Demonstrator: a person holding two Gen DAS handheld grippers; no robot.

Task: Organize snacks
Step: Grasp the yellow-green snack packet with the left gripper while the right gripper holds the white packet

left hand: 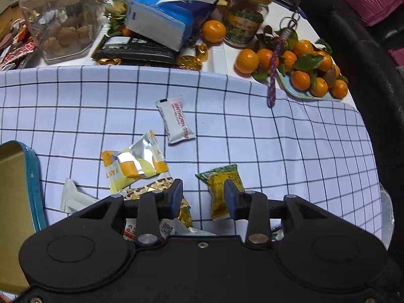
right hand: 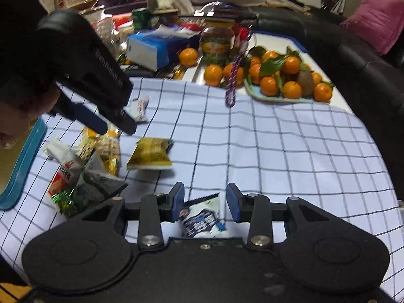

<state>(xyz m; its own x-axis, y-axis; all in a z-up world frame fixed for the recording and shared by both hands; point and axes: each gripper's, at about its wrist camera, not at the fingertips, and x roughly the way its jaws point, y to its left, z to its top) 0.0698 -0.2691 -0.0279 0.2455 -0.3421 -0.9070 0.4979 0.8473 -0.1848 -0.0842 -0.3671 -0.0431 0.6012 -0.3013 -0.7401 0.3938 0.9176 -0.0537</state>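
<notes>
Several wrapped snacks lie on a blue-checked cloth (left hand: 277, 139). My left gripper (left hand: 203, 197) hangs open above them; a yellow-green packet (left hand: 217, 179) lies on the cloth under its right finger, not gripped. Beyond it lie a yellow and silver packet (left hand: 133, 164) and a white packet with red print (left hand: 175, 120). An open blue tin (left hand: 35, 176) stands at the left. In the right wrist view my right gripper (right hand: 205, 202) is open over a white and blue packet (right hand: 202, 217) lying between its fingers, clear of the right pad. The left gripper (right hand: 111, 126) hovers over the snack pile (right hand: 85, 176).
Behind the cloth are a blue tissue pack (left hand: 166, 17), a glass jar (left hand: 242, 25), a clear box of nuts (left hand: 63, 25), gold-wrapped sweets (left hand: 189, 61) and a plate (left hand: 298, 93) of tangerines. A purple cord (left hand: 274, 70) hangs onto the cloth. A black sofa (left hand: 366, 50) lines the right edge.
</notes>
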